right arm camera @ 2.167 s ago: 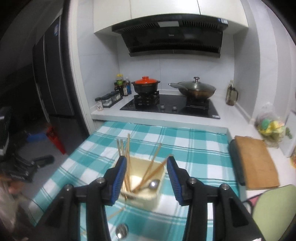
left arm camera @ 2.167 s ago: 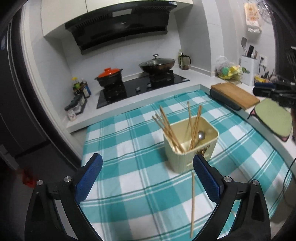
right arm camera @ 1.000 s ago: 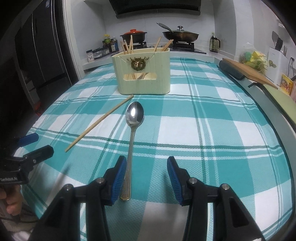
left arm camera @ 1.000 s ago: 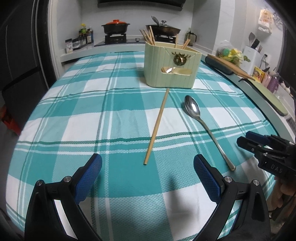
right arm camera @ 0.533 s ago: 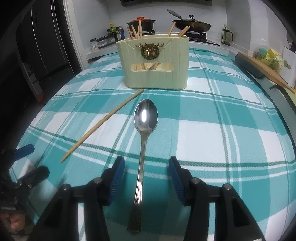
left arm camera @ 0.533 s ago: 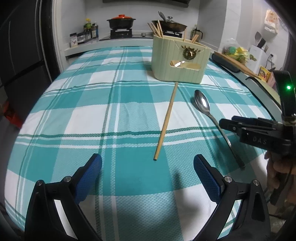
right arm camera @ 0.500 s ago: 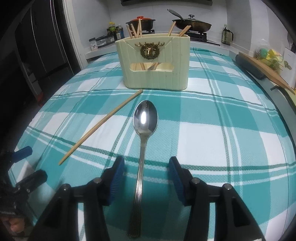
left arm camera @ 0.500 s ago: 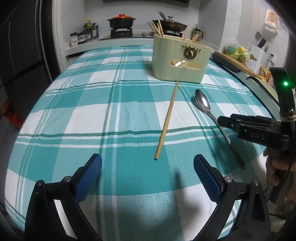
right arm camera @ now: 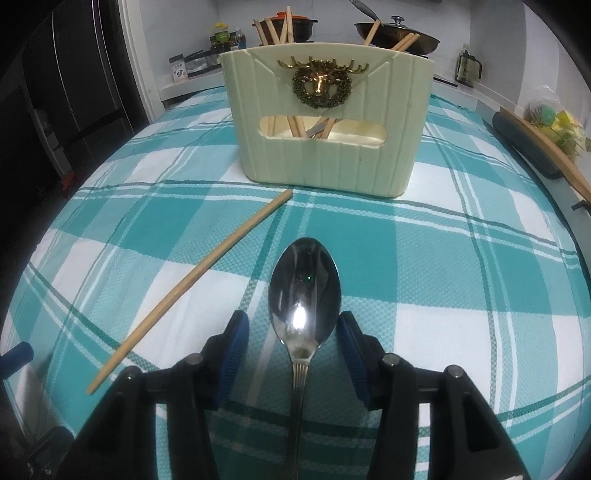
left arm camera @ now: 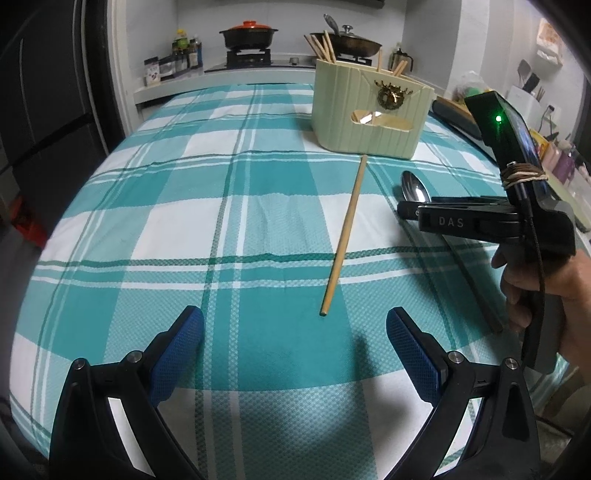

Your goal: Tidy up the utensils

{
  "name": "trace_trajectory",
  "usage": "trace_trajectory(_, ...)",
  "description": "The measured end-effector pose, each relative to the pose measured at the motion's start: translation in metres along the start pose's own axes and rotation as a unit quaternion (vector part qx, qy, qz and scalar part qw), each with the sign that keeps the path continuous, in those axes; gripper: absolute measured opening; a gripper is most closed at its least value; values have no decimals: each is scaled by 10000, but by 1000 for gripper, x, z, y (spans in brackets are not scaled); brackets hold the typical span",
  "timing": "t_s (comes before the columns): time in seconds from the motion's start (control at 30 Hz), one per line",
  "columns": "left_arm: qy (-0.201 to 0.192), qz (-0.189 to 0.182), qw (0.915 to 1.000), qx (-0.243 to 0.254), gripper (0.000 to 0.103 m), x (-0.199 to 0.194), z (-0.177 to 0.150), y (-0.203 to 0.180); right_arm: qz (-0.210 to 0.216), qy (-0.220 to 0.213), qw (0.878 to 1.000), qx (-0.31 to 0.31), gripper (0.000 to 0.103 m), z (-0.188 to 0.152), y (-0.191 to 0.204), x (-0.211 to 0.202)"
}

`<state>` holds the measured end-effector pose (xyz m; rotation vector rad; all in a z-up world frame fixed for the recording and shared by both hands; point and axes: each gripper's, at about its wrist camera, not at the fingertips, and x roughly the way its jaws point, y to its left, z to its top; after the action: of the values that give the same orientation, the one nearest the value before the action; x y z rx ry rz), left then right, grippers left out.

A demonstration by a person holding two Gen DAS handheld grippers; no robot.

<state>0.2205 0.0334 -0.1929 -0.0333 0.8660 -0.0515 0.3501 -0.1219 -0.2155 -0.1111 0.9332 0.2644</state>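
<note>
A steel spoon (right arm camera: 304,288) lies on the teal checked tablecloth (right arm camera: 424,295), bowl toward the cream utensil holder (right arm camera: 325,147). My right gripper (right arm camera: 293,343) stands open low over the cloth, a blue pad on each side of the bowl's narrow end, not touching it. A loose wooden chopstick (right arm camera: 195,288) lies slanted to the spoon's left. The holder contains several chopsticks and a spoon. In the left wrist view, my left gripper (left arm camera: 295,350) is open and empty, just behind the near end of the chopstick (left arm camera: 345,232). To the right there, the right gripper (left arm camera: 406,210) covers the spoon (left arm camera: 415,188).
A hob with an orange-lidded pot (left arm camera: 249,33) and a wok (left arm camera: 351,42) sits beyond the table. Along the right counter lie a wooden cutting board (right arm camera: 543,147) and a bag. A dark fridge (left arm camera: 44,92) stands on the left. The table edge runs just below both grippers.
The right gripper has slid forward along the spoon, from its handle end to the neck of the bowl, and the holder looms closer. The left gripper has barely shifted.
</note>
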Motion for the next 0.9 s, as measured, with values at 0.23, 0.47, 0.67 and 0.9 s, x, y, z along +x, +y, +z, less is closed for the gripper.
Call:
trace_trajectory(0.23, 10, -47, 10000, 22, 99, 1, 14, 5, -227, -36, 9992, -333, 40, 0, -7, -2)
trace_trajectory(0.47, 380, -471, 9975, 355, 99, 39, 63, -8, -572, -52, 9977, -353, 39, -20, -46, -19)
trace_trajectory(0.67, 849, -194, 9916, 956, 59, 81, 70, -38, -697, -114, 9973, -203, 39, -36, -67, -32)
trace_trajectory(0.9, 788, -186, 9927, 891, 6, 66, 55, -41, -757, -286, 9963, -286, 39, -44, -85, -37)
